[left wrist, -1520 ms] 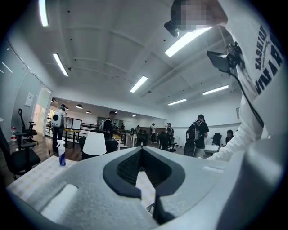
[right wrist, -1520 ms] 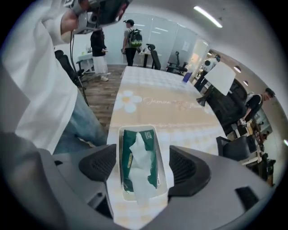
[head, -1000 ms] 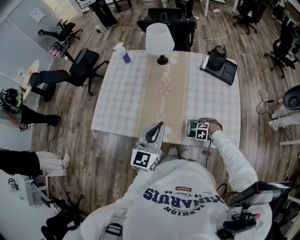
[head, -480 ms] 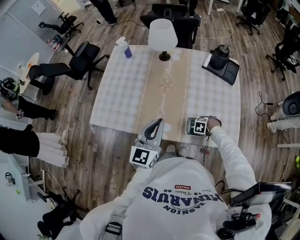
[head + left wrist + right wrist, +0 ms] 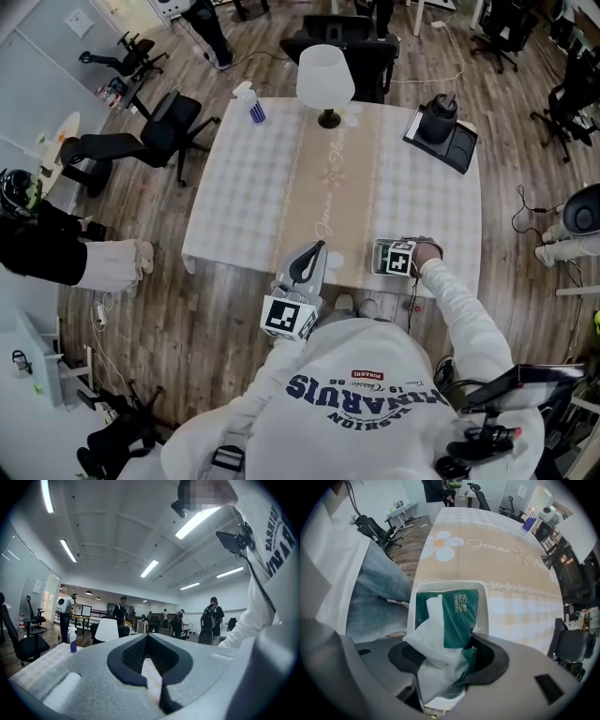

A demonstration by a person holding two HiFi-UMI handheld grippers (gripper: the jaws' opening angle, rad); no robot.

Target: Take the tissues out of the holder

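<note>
A white tissue holder (image 5: 379, 259) stands at the table's near edge, right of the beige runner. A green tissue pack (image 5: 457, 616) lies in the holder (image 5: 412, 616), and a white tissue (image 5: 431, 637) sticks up out of it. My right gripper (image 5: 445, 660) reaches down over the holder's near end. Its jaws are closing, with the pack and the loose tissue between them, and the pads touch both. From the head view only its marker cube (image 5: 403, 260) shows above the holder. My left gripper (image 5: 314, 251) hovers at the table's near edge, apart from the holder, shut (image 5: 147, 637) and empty.
The checked tablecloth (image 5: 244, 187) carries a white lamp (image 5: 324, 80), a spray bottle (image 5: 249, 103) and a black pot on a tray (image 5: 439, 117) along its far side. Office chairs (image 5: 155, 141) ring the table. A person (image 5: 56, 253) stands on the floor at the left.
My right gripper has stayed over the holder and shifted only slightly. My left gripper has held still. The person on the floor at the left has moved.
</note>
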